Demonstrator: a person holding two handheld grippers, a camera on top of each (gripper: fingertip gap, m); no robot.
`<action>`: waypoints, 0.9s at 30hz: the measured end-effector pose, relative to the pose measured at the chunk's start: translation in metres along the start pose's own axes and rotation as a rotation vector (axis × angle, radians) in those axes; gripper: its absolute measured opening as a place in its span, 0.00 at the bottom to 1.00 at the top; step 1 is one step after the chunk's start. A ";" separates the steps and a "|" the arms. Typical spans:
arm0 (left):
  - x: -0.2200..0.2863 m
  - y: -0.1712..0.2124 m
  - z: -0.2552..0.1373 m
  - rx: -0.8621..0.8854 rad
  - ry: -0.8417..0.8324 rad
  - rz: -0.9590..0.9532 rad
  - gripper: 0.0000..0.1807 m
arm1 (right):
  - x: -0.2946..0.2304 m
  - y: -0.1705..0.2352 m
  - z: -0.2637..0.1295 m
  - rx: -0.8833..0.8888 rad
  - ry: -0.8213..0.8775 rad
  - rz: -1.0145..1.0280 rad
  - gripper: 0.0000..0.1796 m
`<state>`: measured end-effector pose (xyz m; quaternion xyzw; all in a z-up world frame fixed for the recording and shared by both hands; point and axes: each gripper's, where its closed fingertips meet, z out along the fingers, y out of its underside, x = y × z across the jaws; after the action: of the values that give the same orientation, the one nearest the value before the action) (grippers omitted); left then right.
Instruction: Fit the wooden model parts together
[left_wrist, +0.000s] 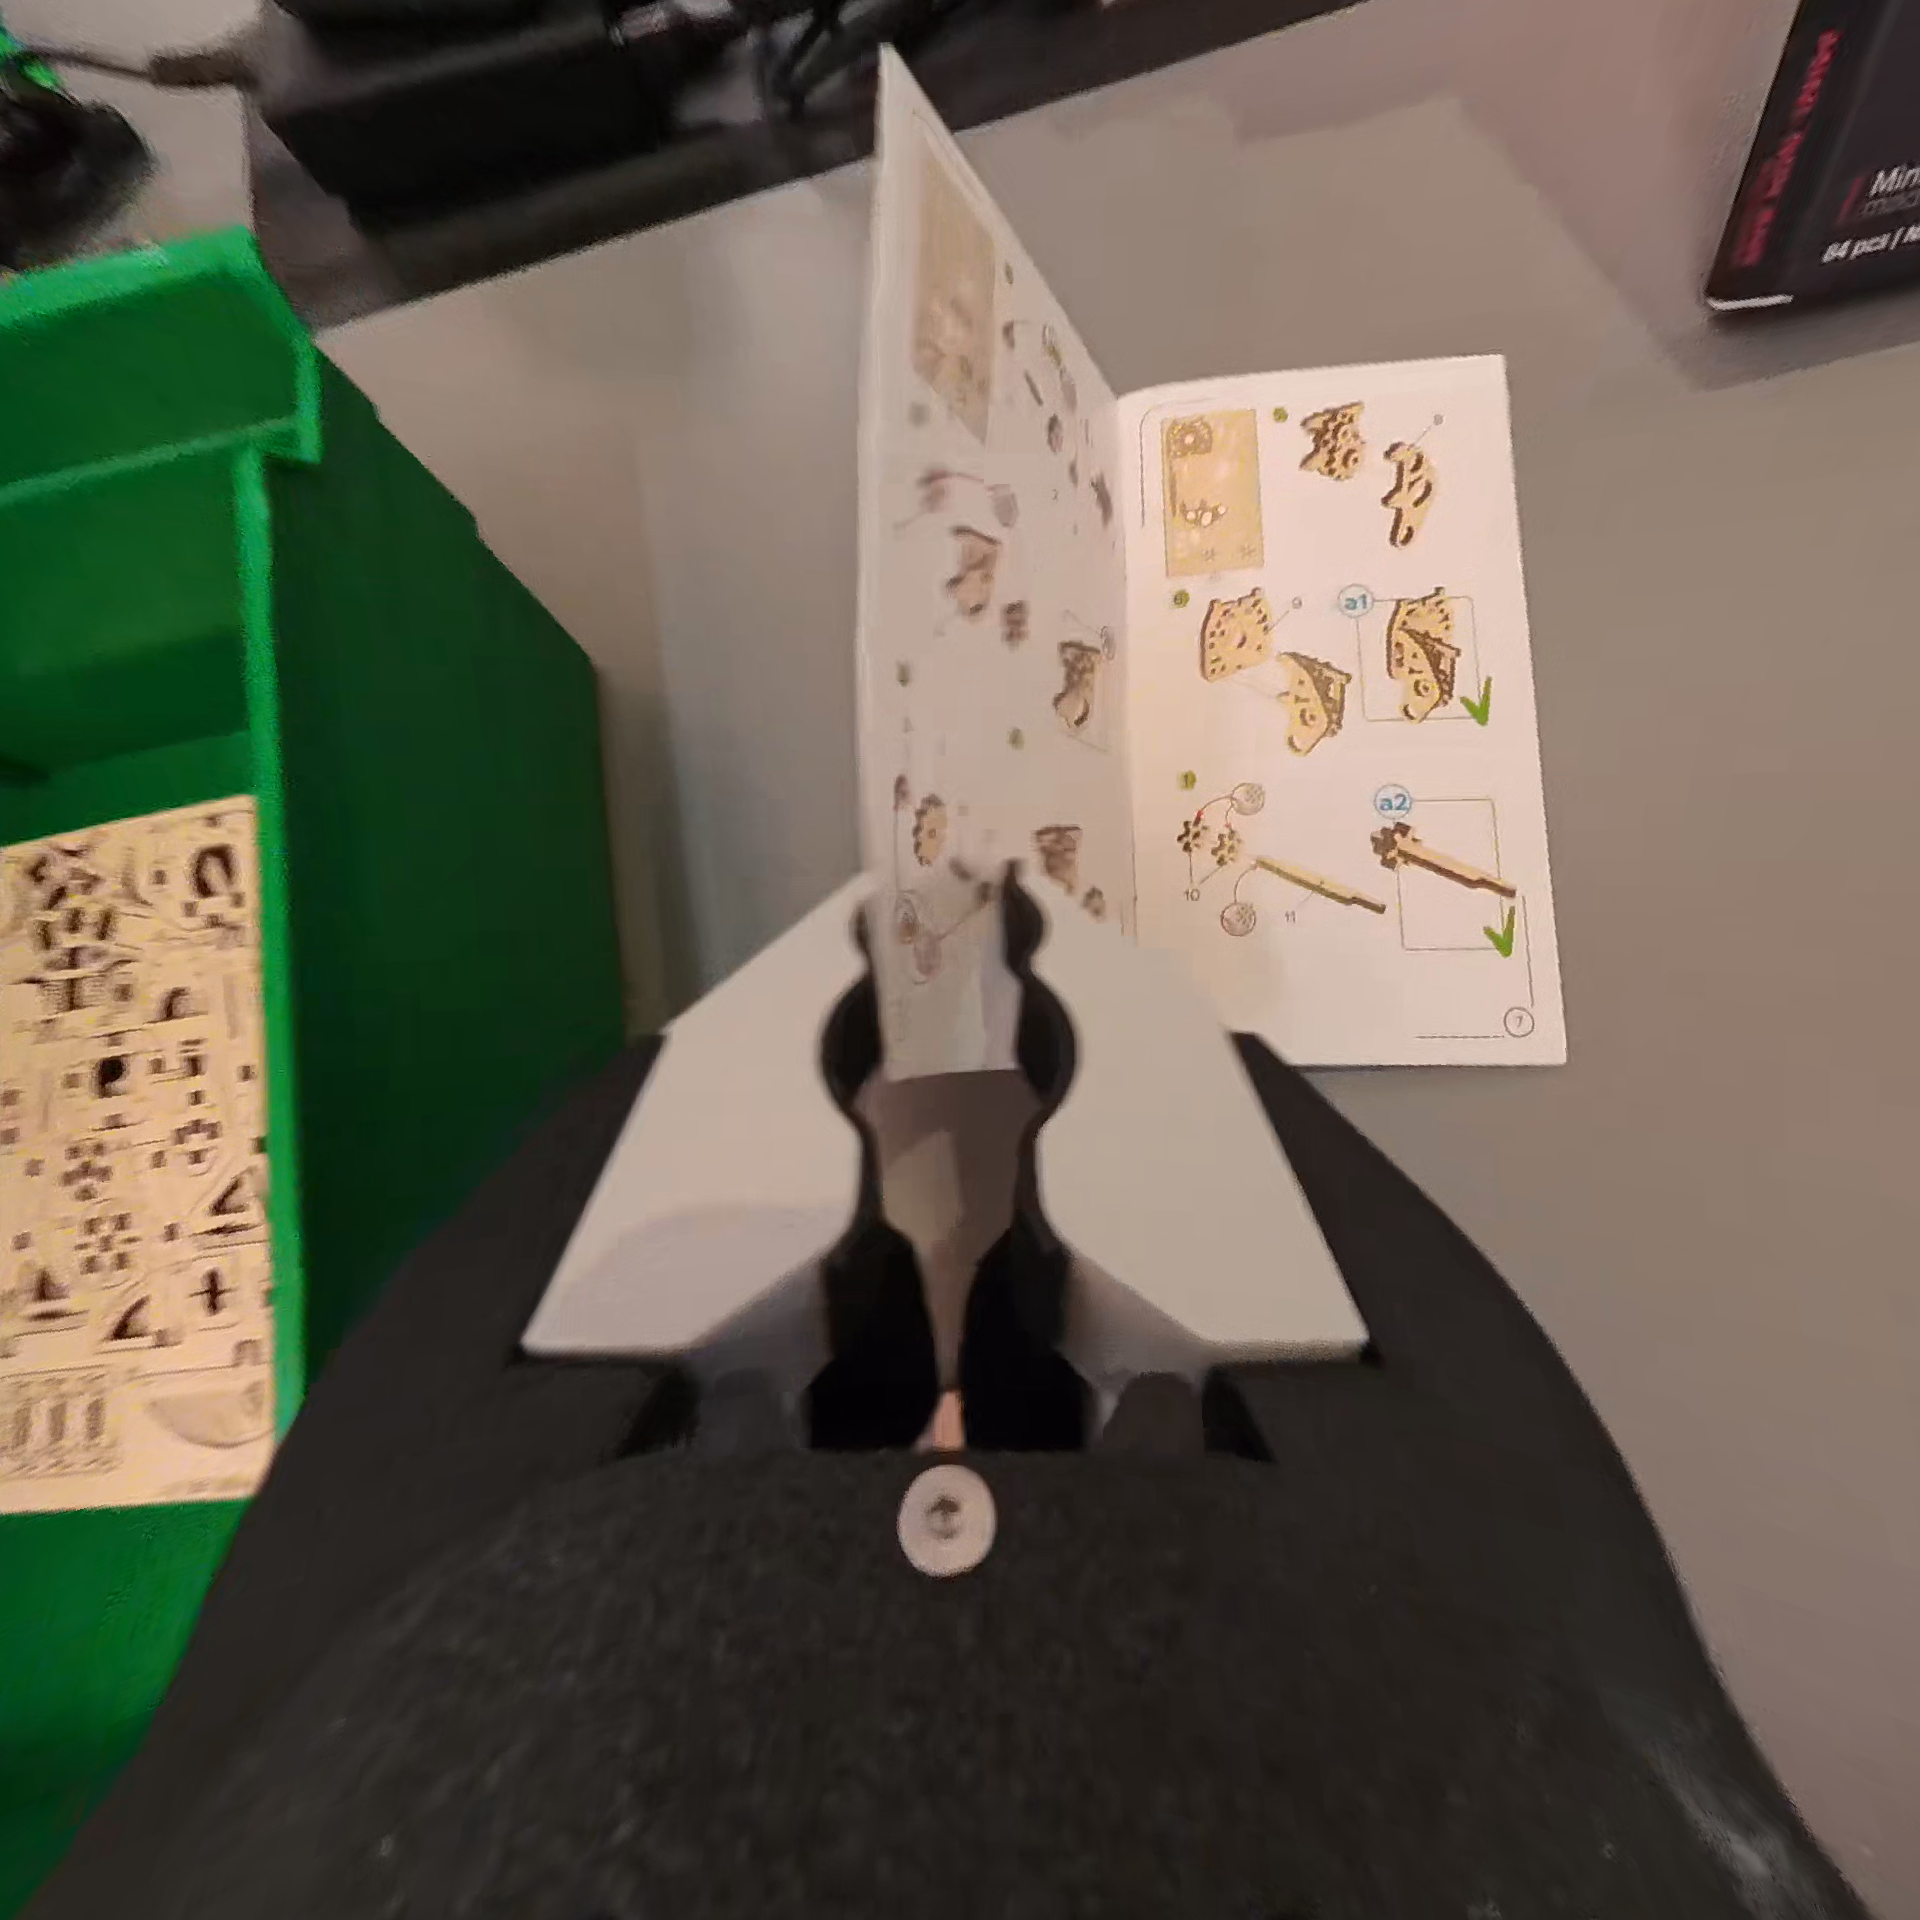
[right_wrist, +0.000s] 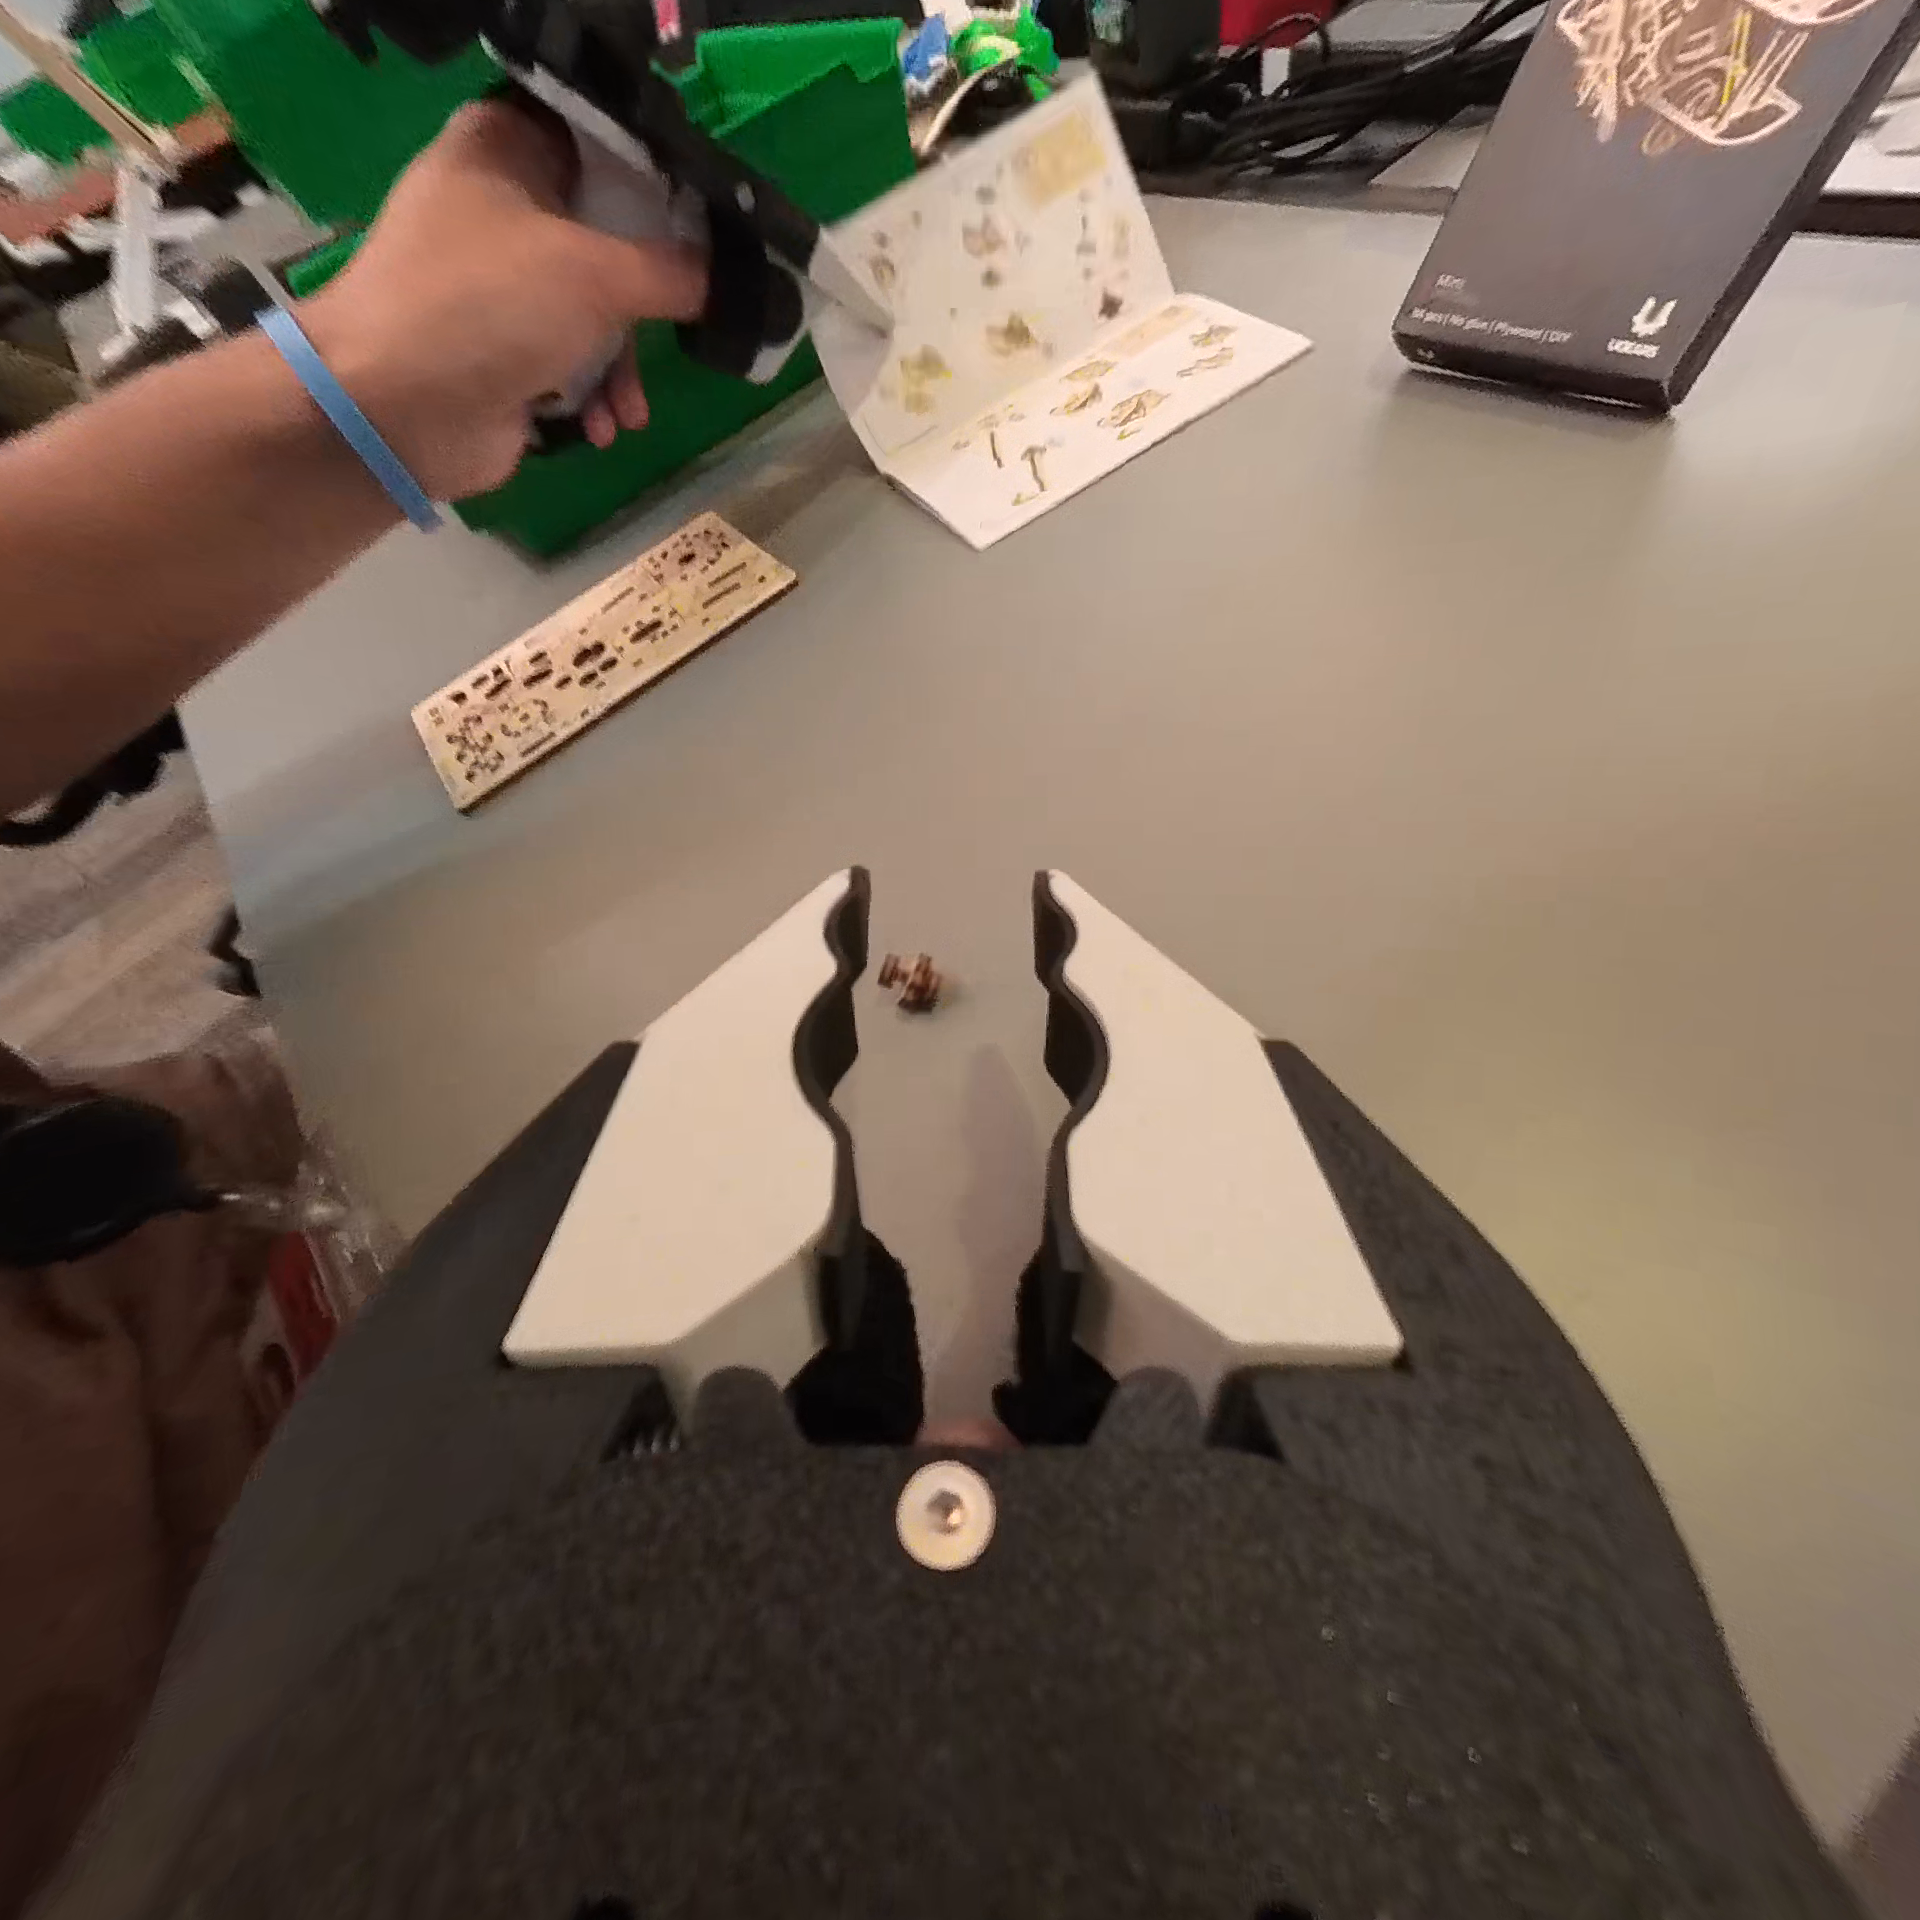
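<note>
My left gripper (left_wrist: 935, 914) is shut on a page of the white instruction booklet (left_wrist: 1320, 707) and holds that page upright above the grey table. In the right wrist view the left gripper (right_wrist: 821, 281), held by a hand, pinches the booklet (right_wrist: 1039, 343) at the far left. My right gripper (right_wrist: 951, 914) is open and empty, low over the table. A small brown wooden piece (right_wrist: 912, 979) lies on the table between its fingertips. A punched wooden parts sheet (right_wrist: 603, 655) lies flat on the table at the left.
A green bin (left_wrist: 343, 675) stands left of the booklet with another wooden parts sheet (left_wrist: 125, 1143) leaning in it. A black product box (right_wrist: 1662, 208) stands at the far right. Black cables (right_wrist: 1299, 94) lie at the back. The table's left edge (right_wrist: 208, 810) is near. Across from one pair of fingers to the other is roughly 35 cm.
</note>
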<state>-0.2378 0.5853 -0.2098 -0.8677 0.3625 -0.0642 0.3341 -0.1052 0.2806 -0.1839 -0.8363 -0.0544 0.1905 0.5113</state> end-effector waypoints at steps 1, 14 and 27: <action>0.002 0.002 0.002 -0.011 0.028 -0.023 0.00 | 0.002 -0.003 0.000 0.009 -0.015 0.007 0.17; 0.129 0.009 -0.089 0.226 0.797 -0.345 0.00 | 0.031 -0.025 0.051 -0.064 -0.177 0.261 0.25; 0.169 0.000 -0.201 0.586 1.094 0.007 0.00 | 0.000 -0.036 0.085 -0.128 -0.519 0.626 0.31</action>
<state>-0.1860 0.3649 -0.0779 -0.5801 0.4515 -0.5953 0.3243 -0.1331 0.3690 -0.1869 -0.7666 0.0639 0.5379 0.3449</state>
